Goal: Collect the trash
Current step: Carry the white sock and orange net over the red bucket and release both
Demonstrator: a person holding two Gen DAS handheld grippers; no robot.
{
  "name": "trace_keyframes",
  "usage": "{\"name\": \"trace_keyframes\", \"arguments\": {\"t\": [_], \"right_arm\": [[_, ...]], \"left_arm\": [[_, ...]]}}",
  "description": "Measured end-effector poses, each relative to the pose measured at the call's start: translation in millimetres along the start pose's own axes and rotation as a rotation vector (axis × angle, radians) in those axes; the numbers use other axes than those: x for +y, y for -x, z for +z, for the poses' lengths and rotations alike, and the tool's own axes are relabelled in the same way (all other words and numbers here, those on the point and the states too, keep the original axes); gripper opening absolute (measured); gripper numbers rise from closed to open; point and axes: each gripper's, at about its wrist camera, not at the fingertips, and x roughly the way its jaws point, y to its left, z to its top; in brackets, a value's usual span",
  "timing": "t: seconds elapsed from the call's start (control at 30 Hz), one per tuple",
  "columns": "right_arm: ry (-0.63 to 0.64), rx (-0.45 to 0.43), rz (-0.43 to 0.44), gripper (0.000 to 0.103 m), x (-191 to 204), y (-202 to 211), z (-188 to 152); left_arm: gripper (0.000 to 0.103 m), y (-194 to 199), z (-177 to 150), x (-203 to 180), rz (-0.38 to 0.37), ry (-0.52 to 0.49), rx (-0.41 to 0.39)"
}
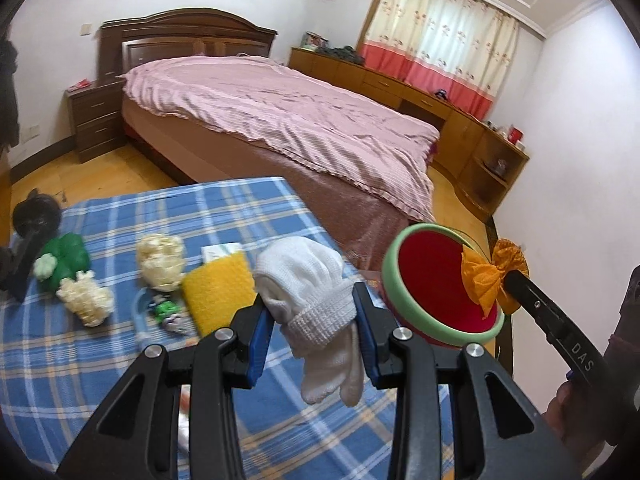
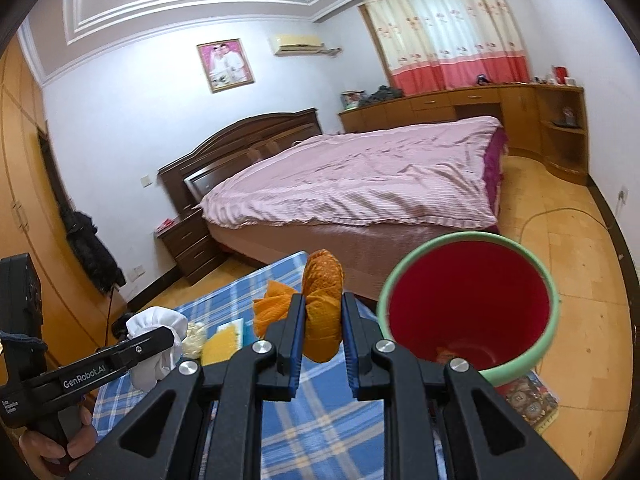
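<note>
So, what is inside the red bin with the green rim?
In the right wrist view, the red bin shows mostly bare red wall and something orange at the bottom. The right hand-held gripper covers the rest of the bottom.

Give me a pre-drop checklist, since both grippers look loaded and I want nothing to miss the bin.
1. Left gripper clamped on white glove: ok.
2. Right gripper clamped on orange paper wad: ok.
3. Red bin mouth open and unobstructed: ok.
4. Orange wad over the bin mouth: not ok, it hangs at the rim's side.
5. Glove over the bin: not ok, it hangs above the plaid cloth.
6. Room left in bin: ok.
</note>
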Motion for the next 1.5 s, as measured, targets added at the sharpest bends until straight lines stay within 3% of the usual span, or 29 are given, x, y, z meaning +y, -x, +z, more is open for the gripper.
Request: {"name": "trace_keyframes", "arguments": {"t": [0.63,1.0,1.23,1.5], "right_arm": [[-0.187,0.034,-0.171,0.02,-126,-20,-6],[-0.228,0.09,-0.219,0.021,-159,-45,-12],[-0.25,0.106,-0.231,0.025,-169,-54,-11],[-0.265,0.109,-0.231,0.042,-170,-56,-10]], "left_arm": [[0.039,-108,0,-109,-0.128,-0.166,0.153],[0.039,-158,-3,-144,-0.166,-0.221,0.214],[0.053,-165,-5,-154,-0.175,-0.251,0.218],[0.053,-162,-1,-147,-0.157,-0.222,0.221]]}}
